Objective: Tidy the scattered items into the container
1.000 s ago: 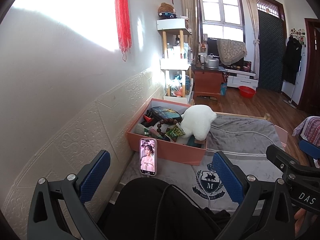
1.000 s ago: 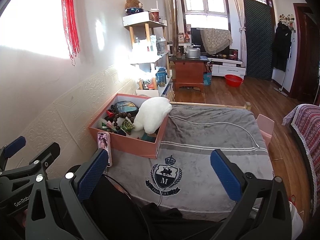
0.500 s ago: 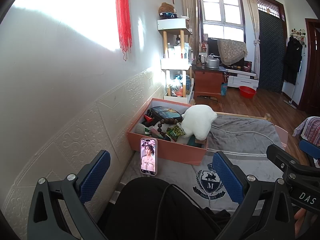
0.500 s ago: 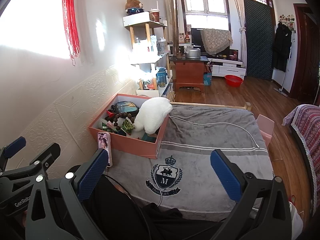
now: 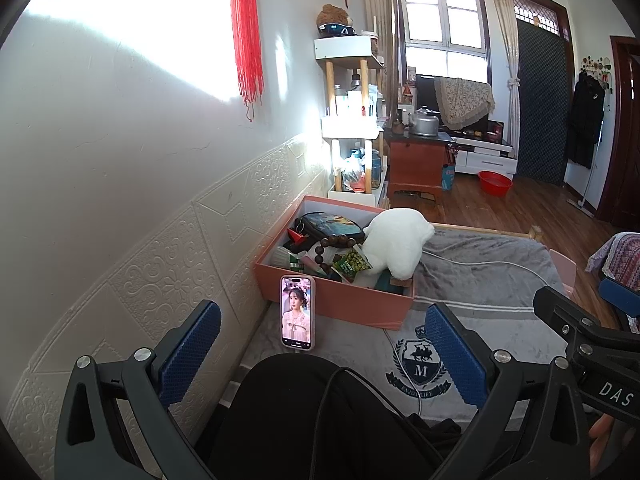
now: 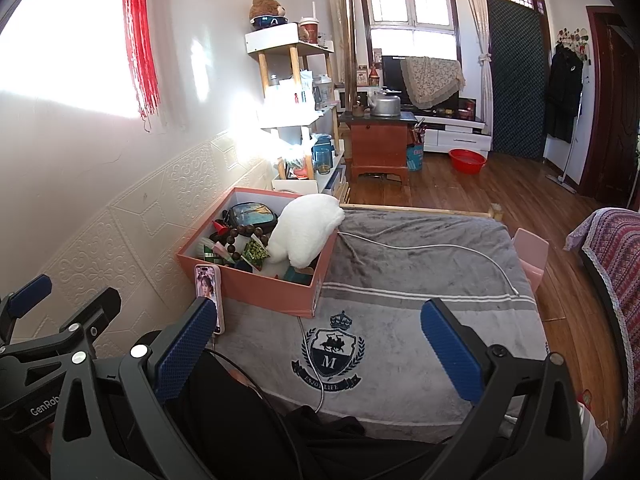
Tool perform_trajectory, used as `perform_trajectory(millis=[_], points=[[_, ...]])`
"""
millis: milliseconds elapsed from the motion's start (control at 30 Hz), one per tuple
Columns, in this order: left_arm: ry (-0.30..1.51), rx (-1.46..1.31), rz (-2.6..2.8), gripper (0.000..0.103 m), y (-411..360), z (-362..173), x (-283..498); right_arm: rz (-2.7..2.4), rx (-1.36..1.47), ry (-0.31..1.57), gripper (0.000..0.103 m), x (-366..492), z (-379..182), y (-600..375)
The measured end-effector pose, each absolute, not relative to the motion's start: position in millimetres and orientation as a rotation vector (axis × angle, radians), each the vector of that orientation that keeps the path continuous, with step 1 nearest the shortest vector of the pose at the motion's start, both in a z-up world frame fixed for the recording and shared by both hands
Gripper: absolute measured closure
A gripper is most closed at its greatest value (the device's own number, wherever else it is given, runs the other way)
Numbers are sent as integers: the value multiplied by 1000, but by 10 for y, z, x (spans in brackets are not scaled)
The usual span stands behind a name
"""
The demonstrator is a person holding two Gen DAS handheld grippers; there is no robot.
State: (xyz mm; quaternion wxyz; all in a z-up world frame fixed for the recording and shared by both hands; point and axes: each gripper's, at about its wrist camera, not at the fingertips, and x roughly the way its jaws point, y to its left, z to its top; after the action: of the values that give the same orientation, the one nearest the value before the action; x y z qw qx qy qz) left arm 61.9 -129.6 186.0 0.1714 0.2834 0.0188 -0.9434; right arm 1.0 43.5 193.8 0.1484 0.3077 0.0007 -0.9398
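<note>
A pink box (image 5: 344, 304) (image 6: 272, 290) stands on the grey blanket by the wall. It holds a white plush toy (image 5: 396, 246) (image 6: 304, 234) that leans over its right rim, a dark pouch (image 5: 328, 224), brown beads (image 5: 338, 242) and a green snack pack (image 5: 352, 262). A phone (image 5: 298, 312) (image 6: 208, 290) with a lit screen leans against the box front. My left gripper (image 5: 320, 356) and right gripper (image 6: 316, 348) both hang open and empty, well short of the box, over a person's dark-clad lap.
A white cable (image 6: 440, 246) trails across the blanket (image 6: 420, 312) and toward the lap. A pink lid (image 6: 530, 252) sits off the bed's right edge. A shelf unit (image 5: 352, 128), a wooden cabinet (image 6: 378, 148) and a red basin (image 6: 466, 160) stand beyond the bed.
</note>
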Motion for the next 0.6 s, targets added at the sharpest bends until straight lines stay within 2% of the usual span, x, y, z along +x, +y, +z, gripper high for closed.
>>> perform_trajectory(millis=[600], points=[[45,804,-2683,0,-1297,1846,611,-2703,884,3,1,7,1941,442]])
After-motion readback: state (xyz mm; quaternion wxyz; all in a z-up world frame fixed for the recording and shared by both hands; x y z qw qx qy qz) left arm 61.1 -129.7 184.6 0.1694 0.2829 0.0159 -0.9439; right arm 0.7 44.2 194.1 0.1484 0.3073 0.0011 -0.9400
